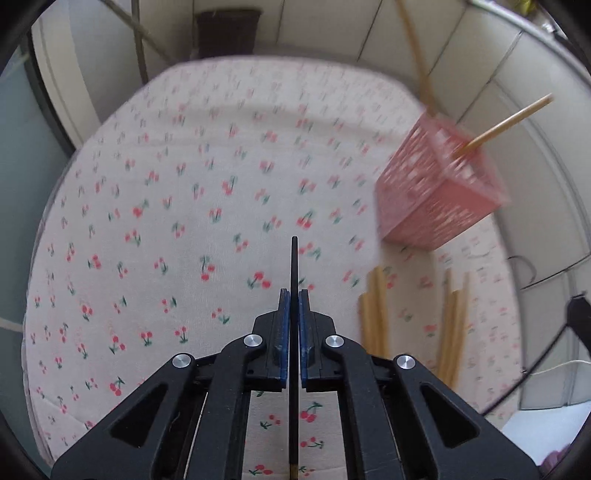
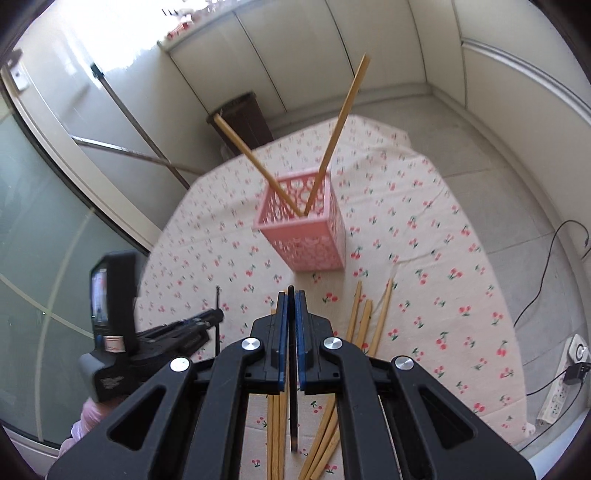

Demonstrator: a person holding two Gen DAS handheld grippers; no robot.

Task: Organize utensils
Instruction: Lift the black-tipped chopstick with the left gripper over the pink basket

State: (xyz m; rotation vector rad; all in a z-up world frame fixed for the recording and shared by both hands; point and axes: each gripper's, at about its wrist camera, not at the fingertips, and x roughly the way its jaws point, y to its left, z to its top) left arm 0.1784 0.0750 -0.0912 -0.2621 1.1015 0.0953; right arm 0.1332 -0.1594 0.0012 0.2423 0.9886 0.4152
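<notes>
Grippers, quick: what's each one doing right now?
Left gripper: closed on a black chopstick.
Right gripper: closed on a black chopstick.

My left wrist cam sits just behind my left gripper (image 1: pixel 294 295), looking forward and down along the fingers from fairly close above the cherry-print tablecloth (image 1: pixel 166 221), with the pink basket (image 1: pixel 436 192) off to its right, blurred. My right wrist cam looks along my right gripper (image 2: pixel 291 299) from higher and further back, facing the pink basket (image 2: pixel 310 240) nearly dead ahead, and catches my left gripper (image 2: pixel 207 319) side-on at lower left. Both views share the tablecloth (image 2: pixel 424 258), the basket, the loose wooden chopsticks (image 1: pixel 375 314) (image 2: pixel 364 321) near it and the dark bin (image 1: pixel 229 29) (image 2: pixel 247 118) beyond the table.
</notes>
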